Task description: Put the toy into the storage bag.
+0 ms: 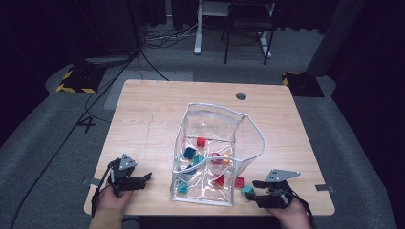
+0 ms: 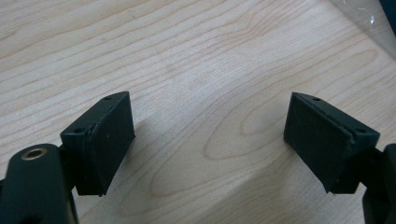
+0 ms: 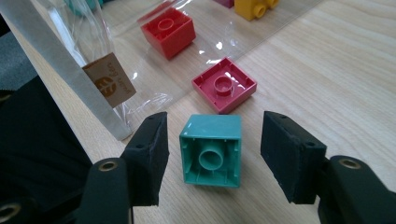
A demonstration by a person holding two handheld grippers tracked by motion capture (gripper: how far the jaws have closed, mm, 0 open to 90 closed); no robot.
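We hold the right gripper (image 3: pixel 212 156) low over the pale wooden table (image 3: pixel 327 70), its two black padded jaws standing apart with the teal square plastic building block (image 3: pixel 212 149) lying between them, hollow underside up; neither pad touches it, a narrow gap showing at each side; in the high view that teal square plastic building block (image 1: pixel 247 191) sits at the tips of the right gripper (image 1: pixel 258 190), near the table's front edge. Just beyond the jaws lies a dark pink square plastic block (image 3: pixel 224 84), also hollow side up, on bare wood and apart from the teal one; farther still, a red square plastic block (image 3: pixel 168 31) rests studs up inside the clear plastic zip bag (image 3: pixel 93 42), whose grey-edged rim runs off to the left of the jaws, with a yellow plastic block (image 3: pixel 254 7) at the far edge. Our left gripper (image 2: pixel 210 140) has its jaws wide apart over bare wood with nothing between them; in the high view the left gripper (image 1: pixel 143 179) lies well to the left of the clear plastic zip bag (image 1: pixel 215 124), which holds more coloured blocks.
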